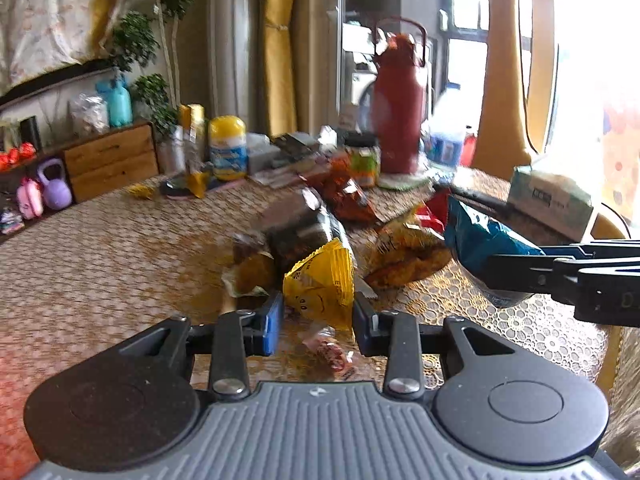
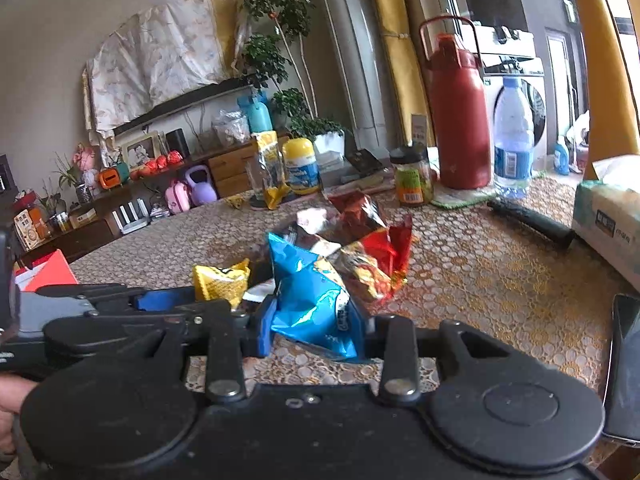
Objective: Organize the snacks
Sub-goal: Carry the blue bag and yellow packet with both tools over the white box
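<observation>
Two packets are held at once: the left gripper [image 1: 318,320] pinches a yellow packet [image 1: 322,286] between its fingers, and the right gripper [image 2: 316,330] pinches a blue bag [image 2: 314,304]. Both grips catch only crinkled foil, so either could slip free if swung quickly, judging by the thin hold. The grippers sit close together and could knock each other. Other snacks [image 2: 360,240] lie heaped mid-table. A lace-patterned cloth [image 2: 500,272] covers the table. A red flask [image 2: 456,112] and water bottle [image 2: 513,136] stand behind; a low cabinet [image 2: 224,168] and plant [image 2: 276,44] line the wall.
</observation>
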A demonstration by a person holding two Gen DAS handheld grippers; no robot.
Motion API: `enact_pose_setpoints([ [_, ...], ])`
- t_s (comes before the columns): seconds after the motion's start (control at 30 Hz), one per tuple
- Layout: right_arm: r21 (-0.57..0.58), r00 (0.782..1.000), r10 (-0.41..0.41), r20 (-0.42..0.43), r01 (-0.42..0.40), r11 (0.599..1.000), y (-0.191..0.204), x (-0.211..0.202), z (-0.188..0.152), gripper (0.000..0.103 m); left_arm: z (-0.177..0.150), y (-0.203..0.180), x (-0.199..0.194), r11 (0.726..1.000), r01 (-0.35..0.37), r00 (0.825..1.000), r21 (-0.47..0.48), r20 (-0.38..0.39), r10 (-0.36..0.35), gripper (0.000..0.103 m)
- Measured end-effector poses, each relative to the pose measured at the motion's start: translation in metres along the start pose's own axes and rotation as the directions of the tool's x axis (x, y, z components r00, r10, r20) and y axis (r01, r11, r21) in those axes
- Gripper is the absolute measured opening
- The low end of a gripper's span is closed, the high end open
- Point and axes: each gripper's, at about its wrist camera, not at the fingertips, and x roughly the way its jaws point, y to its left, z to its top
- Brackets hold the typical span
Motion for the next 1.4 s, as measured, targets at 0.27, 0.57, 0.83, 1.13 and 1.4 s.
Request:
enact_pose_setpoints([
  [0.27,-0.055,0.998,0.053,0.036,-0.051,0.997,0.029,-0.009,0.010,0.035,0.005,0.027,-0.058,0.996,-0.071,0.994,-0.045,0.082,0.075,0.035],
  [0.57,-0.144,0.985,0.167,0.044,-0.159,0.977,0.080,-0.012,0.019,0.035,-0.005,0.069,-0.123,0.975,-0.194,0.969,-0.110,0.135,0.208,0.035],
  [0.83,-0.230,0.942,0.333,0.029,-0.318,0.920,0.148,-0.008,0.037,0.035,-0.014,0.123,-0.185,0.925,-0.336,0.918,-0.177,0.158,0.364,0.035],
  [1.13,-0.271,0.865,0.498,-0.058,-0.494,0.826,0.246,0.021,0.062,0.035,-0.021,0.196,-0.227,0.855,-0.475,0.865,-0.209,0.071,0.497,0.035],
  [1.4,-0.317,0.814,0.551,-0.182,-0.579,0.751,0.332,0.052,0.065,0.035,-0.038,0.240,-0.230,0.833,-0.521,0.852,-0.186,-0.054,0.520,0.035],
])
